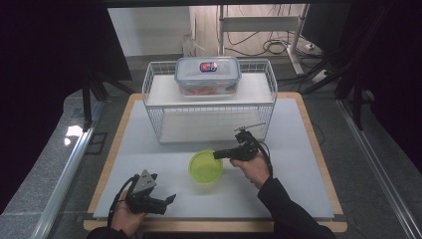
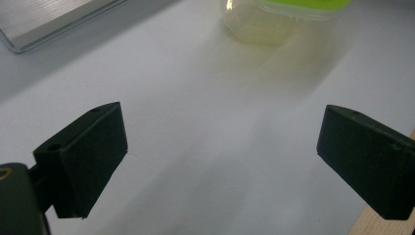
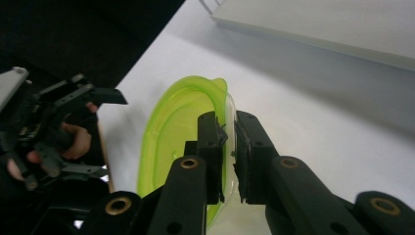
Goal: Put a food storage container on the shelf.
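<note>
My R gripper (image 3: pixel 229 147): jaws clamped on rim of green-lidded clear container (image 1: pixel 205 167), one jaw inside lid edge, other outside. Container sits mid-table (image 1: pixel 298 189), just in front of white wire rack (image 1: pixel 154 117). My L gripper (image 2: pixel 220 161): jaws wide apart, nothing between, near table's front-left edge. Lidded food box (image 1: pixel 207 75) on rack top.

We find a wood-edged bench (image 1: pixel 318 149) covered by a pale grey mat (image 1: pixel 298 184). On the mat stands a white wire rack (image 1: pixel 209 107) at the far middle, and a green bowl (image 1: pixel 205 167) rests just in front of it. The rack's upper shelf (image 1: pixel 164 92) carries a clear lidded container (image 1: pixel 207 75).
</note>
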Action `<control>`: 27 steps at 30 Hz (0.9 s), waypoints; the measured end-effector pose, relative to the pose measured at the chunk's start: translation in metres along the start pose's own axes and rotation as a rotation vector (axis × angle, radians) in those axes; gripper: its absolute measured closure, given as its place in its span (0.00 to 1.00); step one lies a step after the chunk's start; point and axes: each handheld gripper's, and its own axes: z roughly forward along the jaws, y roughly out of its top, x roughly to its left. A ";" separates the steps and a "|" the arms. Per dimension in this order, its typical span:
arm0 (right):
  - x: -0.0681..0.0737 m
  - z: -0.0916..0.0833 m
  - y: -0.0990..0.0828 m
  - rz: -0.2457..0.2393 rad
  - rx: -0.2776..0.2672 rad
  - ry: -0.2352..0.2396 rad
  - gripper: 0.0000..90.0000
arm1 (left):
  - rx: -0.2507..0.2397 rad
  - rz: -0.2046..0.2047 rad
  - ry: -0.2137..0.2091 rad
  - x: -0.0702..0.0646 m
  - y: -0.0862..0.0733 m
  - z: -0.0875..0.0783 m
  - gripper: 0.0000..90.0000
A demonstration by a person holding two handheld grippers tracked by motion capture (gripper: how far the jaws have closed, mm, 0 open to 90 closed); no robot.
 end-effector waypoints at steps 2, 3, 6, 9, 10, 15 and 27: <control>-0.002 0.000 0.000 -0.024 0.012 -0.048 0.89 | 0.002 0.001 0.001 0.000 0.000 0.000 0.05; -0.004 0.001 0.000 -0.026 0.018 -0.069 0.88 | 0.003 0.000 0.001 0.000 0.000 0.000 0.05; -0.009 0.002 -0.001 -0.025 0.017 -0.086 0.82 | 0.004 0.000 0.001 0.000 0.000 0.001 0.05; -0.012 0.005 -0.001 -0.022 0.006 -0.088 0.74 | 0.006 -0.001 -0.001 0.000 0.000 0.001 0.05; -0.012 0.006 -0.001 -0.020 0.005 -0.093 0.73 | 0.006 -0.001 0.000 0.000 0.000 0.001 0.05; -0.015 0.010 0.002 -0.012 0.000 -0.079 0.77 | 0.009 -0.001 -0.003 0.000 0.000 0.001 0.05; -0.014 0.009 0.003 0.037 0.012 0.002 0.90 | 0.012 0.003 -0.002 0.000 0.000 0.002 0.05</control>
